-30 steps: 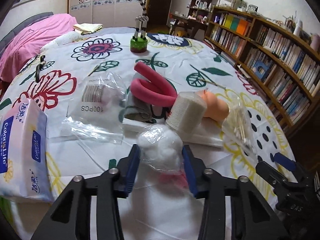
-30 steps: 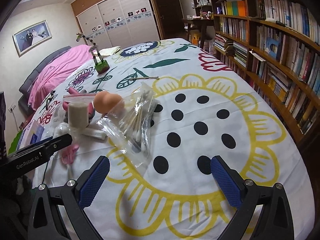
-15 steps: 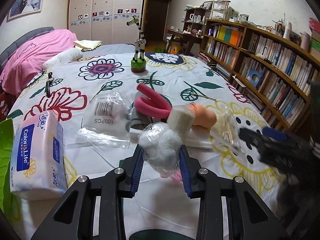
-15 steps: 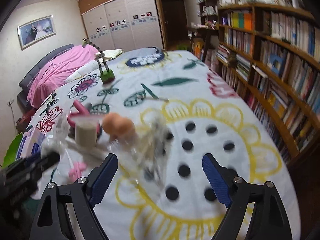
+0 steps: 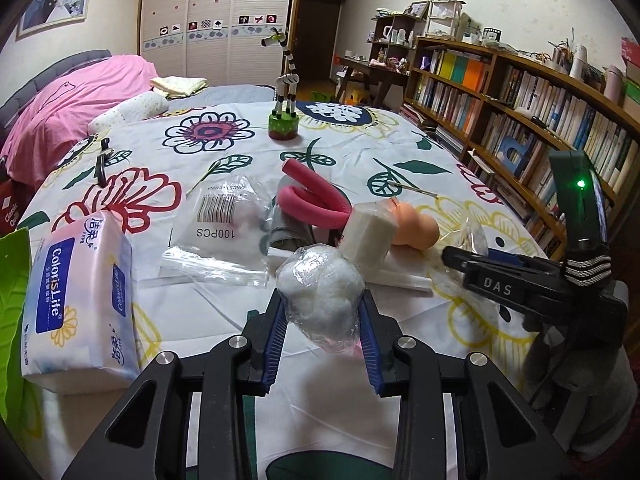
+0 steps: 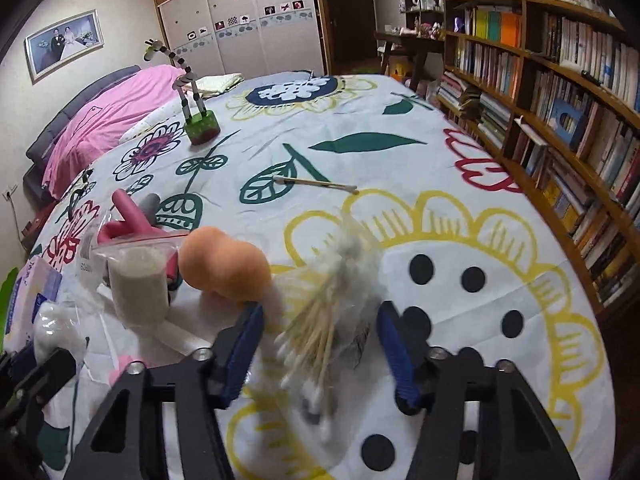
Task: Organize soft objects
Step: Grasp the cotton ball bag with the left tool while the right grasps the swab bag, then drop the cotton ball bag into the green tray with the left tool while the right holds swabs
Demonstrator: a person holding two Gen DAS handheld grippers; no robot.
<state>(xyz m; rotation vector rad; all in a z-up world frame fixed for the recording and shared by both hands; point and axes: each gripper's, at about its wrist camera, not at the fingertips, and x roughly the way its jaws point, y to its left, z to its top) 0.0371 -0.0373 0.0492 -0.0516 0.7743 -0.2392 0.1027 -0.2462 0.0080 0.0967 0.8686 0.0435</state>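
L tongs [image 5: 322, 330] clamp cotton bag [image 5: 320, 300]; R tongs [image 6: 320, 350] closing round swab bag [image 6: 328, 320], orange sponge [image 6: 224, 266] beside.

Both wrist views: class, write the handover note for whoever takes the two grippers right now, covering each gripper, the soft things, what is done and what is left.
Left gripper: fingers shut on the bag of cotton balls, held above the bedspread.
Right gripper: fingers closing around the bag of cotton swabs, not yet pressing it.
Lying on the bedspread: pink foam roller, orange sponge, white sponge in a bag, tissue pack, bag marked 100PCS.
Done: cotton balls picked up.
Left: finish the swab grasp, then place and sort everything.
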